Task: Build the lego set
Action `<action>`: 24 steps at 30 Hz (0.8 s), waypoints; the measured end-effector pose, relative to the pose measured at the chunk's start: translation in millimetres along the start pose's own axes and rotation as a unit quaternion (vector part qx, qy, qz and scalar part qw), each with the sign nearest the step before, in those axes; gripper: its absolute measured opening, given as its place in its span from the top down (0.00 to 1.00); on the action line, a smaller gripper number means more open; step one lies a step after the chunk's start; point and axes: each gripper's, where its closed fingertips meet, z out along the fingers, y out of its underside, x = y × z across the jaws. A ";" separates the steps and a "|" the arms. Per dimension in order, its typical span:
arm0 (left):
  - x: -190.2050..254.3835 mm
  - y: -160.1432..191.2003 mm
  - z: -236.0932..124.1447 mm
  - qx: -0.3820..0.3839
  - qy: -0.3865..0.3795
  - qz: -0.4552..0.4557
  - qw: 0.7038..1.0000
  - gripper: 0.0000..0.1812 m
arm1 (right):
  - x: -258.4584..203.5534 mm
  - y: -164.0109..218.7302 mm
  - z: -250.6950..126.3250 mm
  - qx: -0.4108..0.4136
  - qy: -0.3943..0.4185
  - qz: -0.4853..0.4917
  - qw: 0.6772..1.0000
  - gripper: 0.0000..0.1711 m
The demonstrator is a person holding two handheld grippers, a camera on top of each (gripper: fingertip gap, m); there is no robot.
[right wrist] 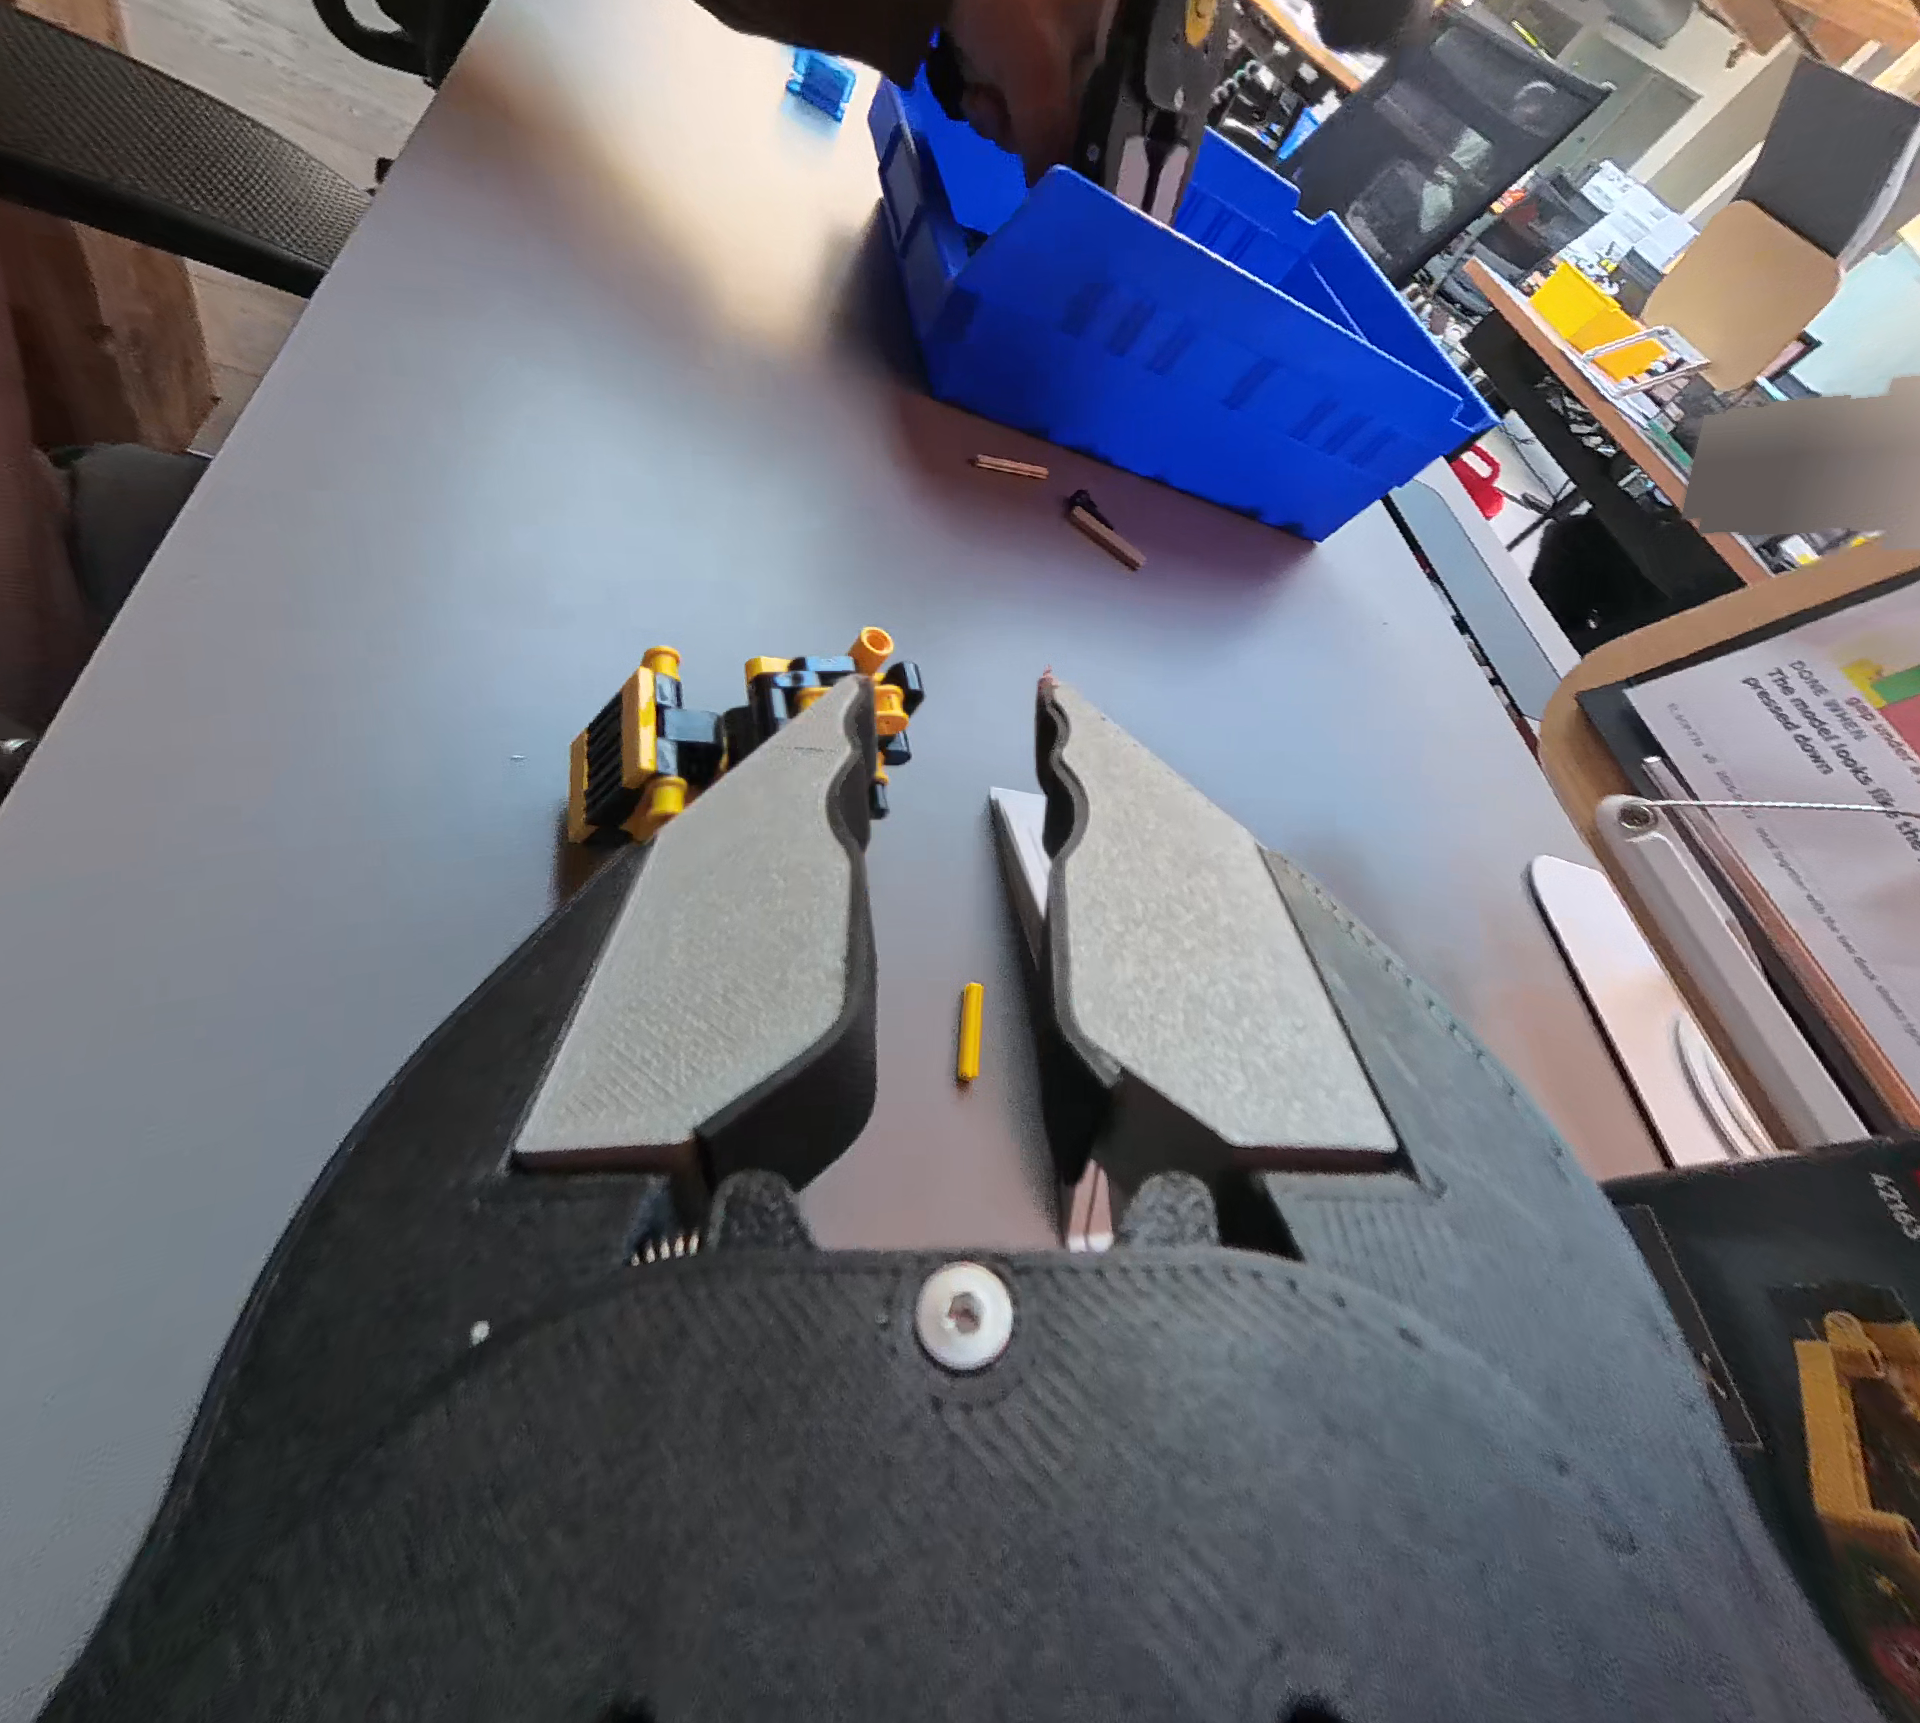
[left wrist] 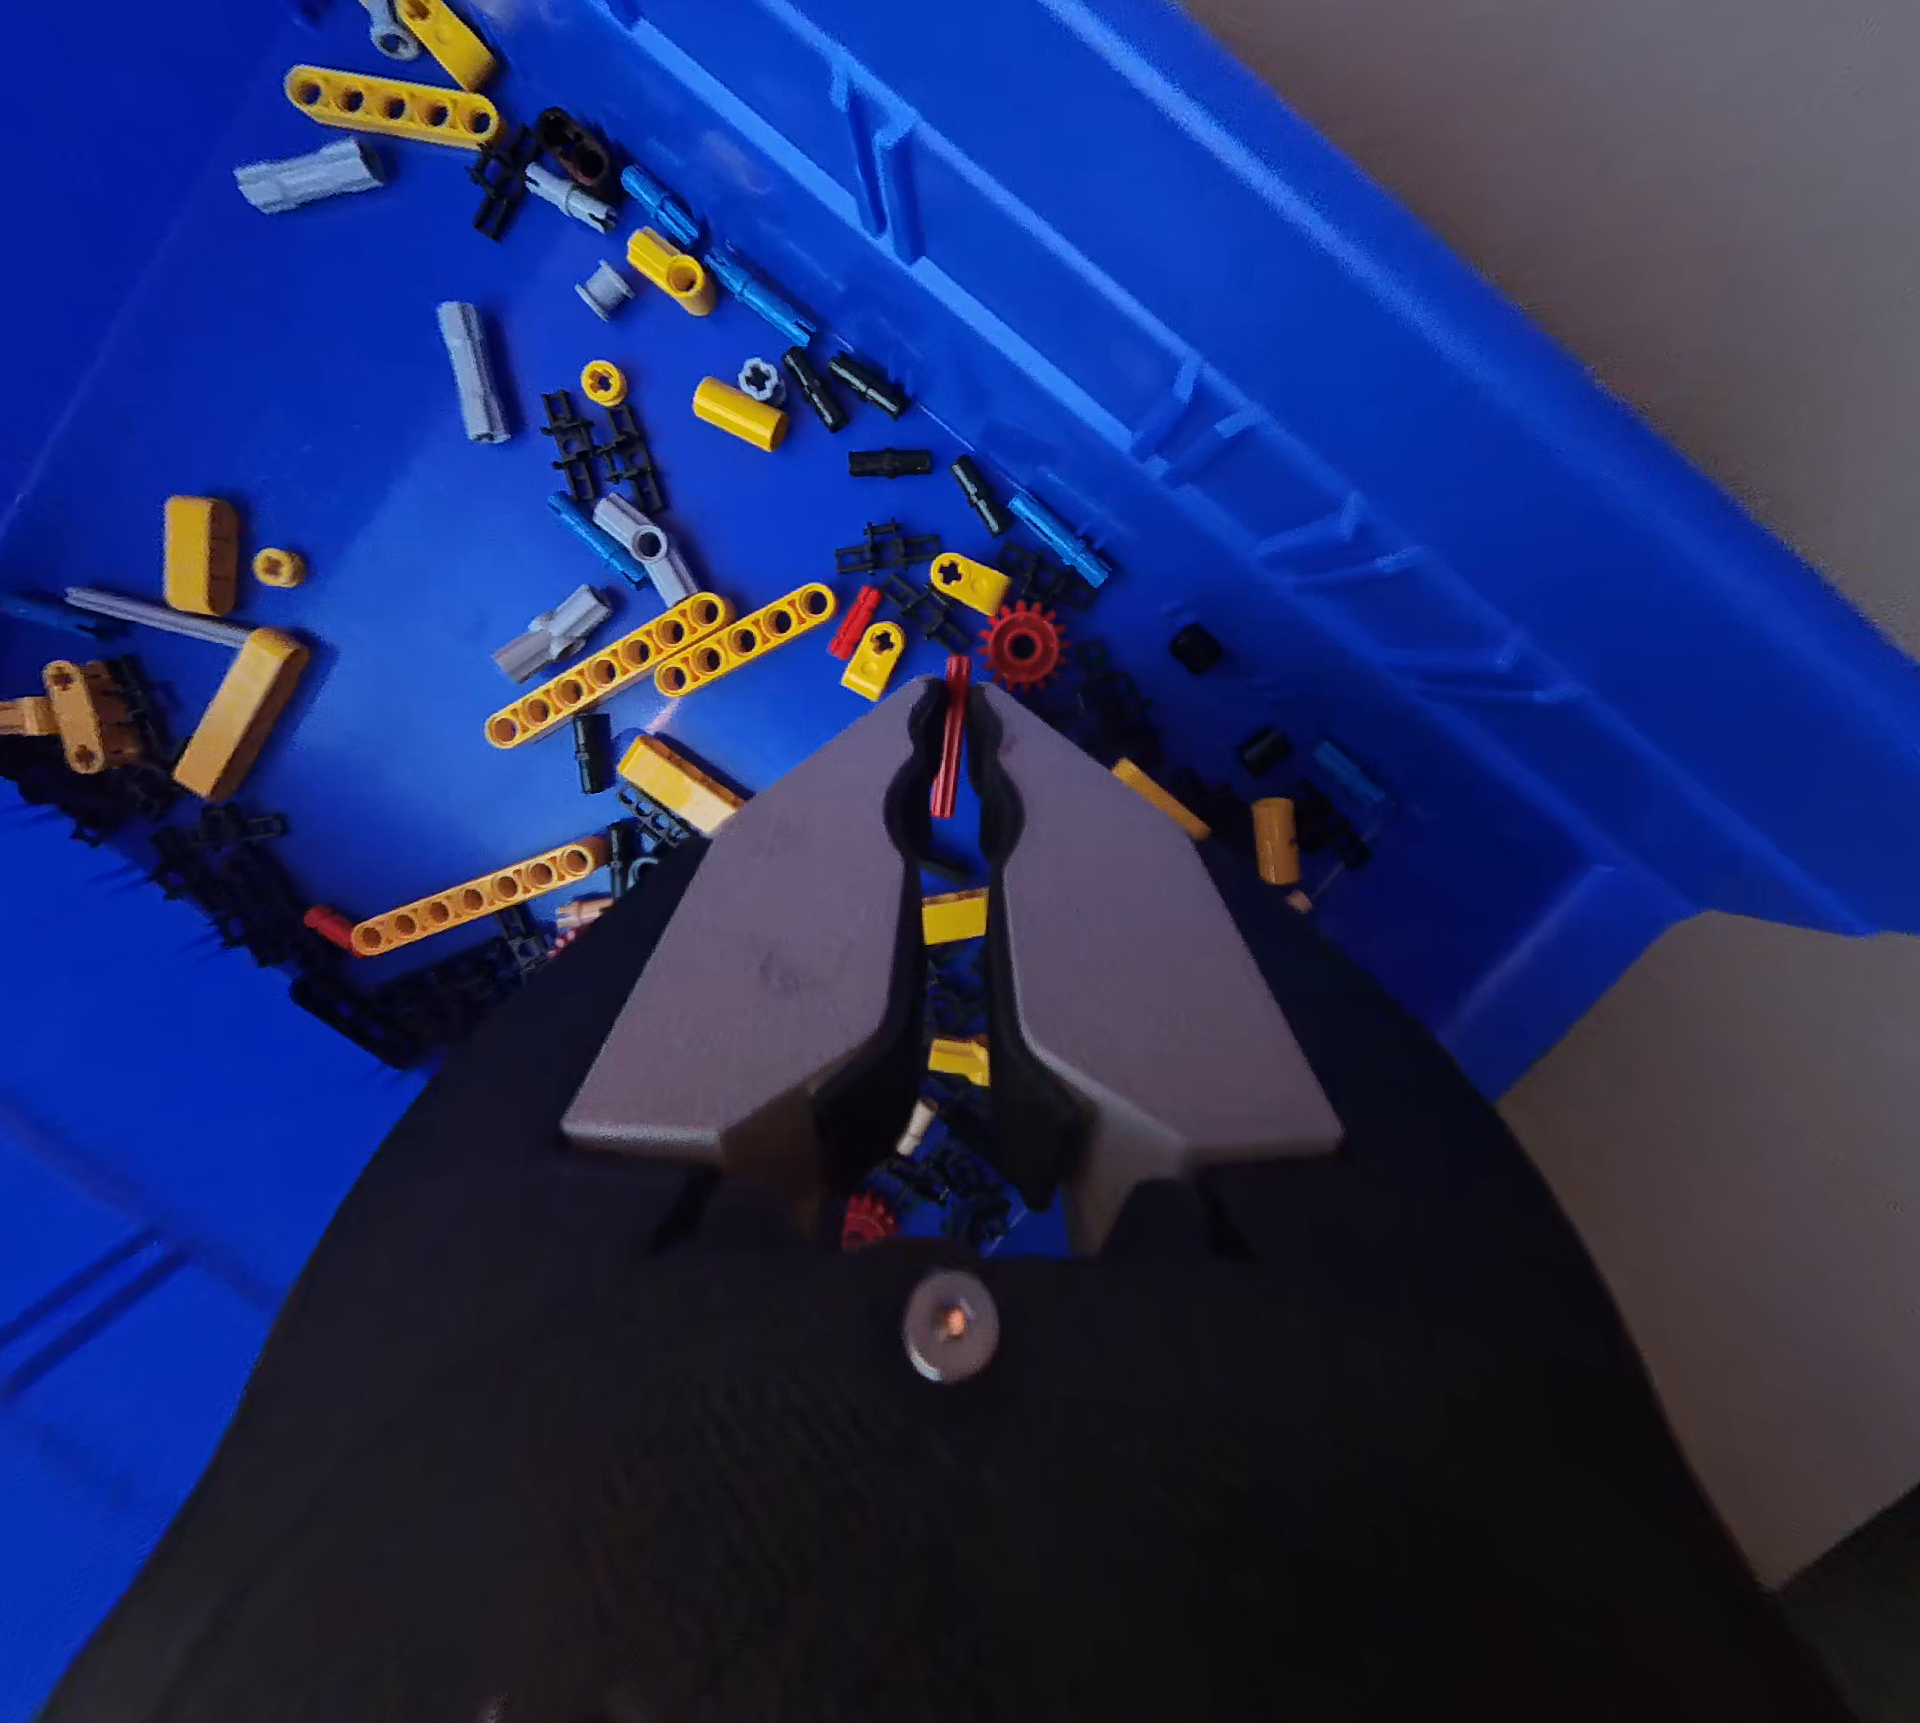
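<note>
My left gripper [left wrist: 954,694] is inside the blue bin [left wrist: 1039,239], shut on a thin red axle [left wrist: 950,738] that stands between its tips. Loose pieces lie on the bin floor: yellow beams [left wrist: 613,665], a red gear [left wrist: 1023,643], black pins, grey connectors and black chain links. My right gripper [right wrist: 948,686] is open and empty, low over the grey table [right wrist: 520,447]. A partly built yellow and black model [right wrist: 727,733] lies just left of its left finger. A small yellow axle [right wrist: 969,1031] lies on the table between the fingers.
In the right wrist view the blue bin [right wrist: 1174,343] stands at the far side with a person's hand and the other gripper [right wrist: 1143,104] reaching into it. Two brown sticks [right wrist: 1107,535] lie before it. A tablet on a stand [right wrist: 1787,800] and a box [right wrist: 1829,1382] are at right. Some 30 centimeters of space lies between my two pairs of fingers.
</note>
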 end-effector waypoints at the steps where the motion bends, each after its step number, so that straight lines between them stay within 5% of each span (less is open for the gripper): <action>1: -1.9 -2.4 -4.6 0.009 -0.006 0.001 1.000 0.99 | 2.5 0.7 -1.2 -0.001 0.005 0.002 1.000 0.84; 7: 4.3 -43.4 -63.1 0.134 -0.034 0.005 0.990 0.99 | 10.4 -2.6 -8.8 0.007 0.021 0.008 1.000 0.84; 13: 128.3 -112.2 -132.6 0.318 0.095 0.106 0.937 1.00 | 11.1 -11.9 -13.9 0.032 0.011 0.030 0.999 0.84; 18: 241.3 -137.8 -124.4 0.375 0.292 0.145 0.868 1.00 | 15.2 -22.0 -12.0 0.057 -0.002 0.093 0.994 0.87; 24: 286.2 -155.5 -88.6 0.414 0.324 0.165 0.835 1.00 | 24.1 -36.8 -20.1 0.117 -0.032 0.197 0.973 0.88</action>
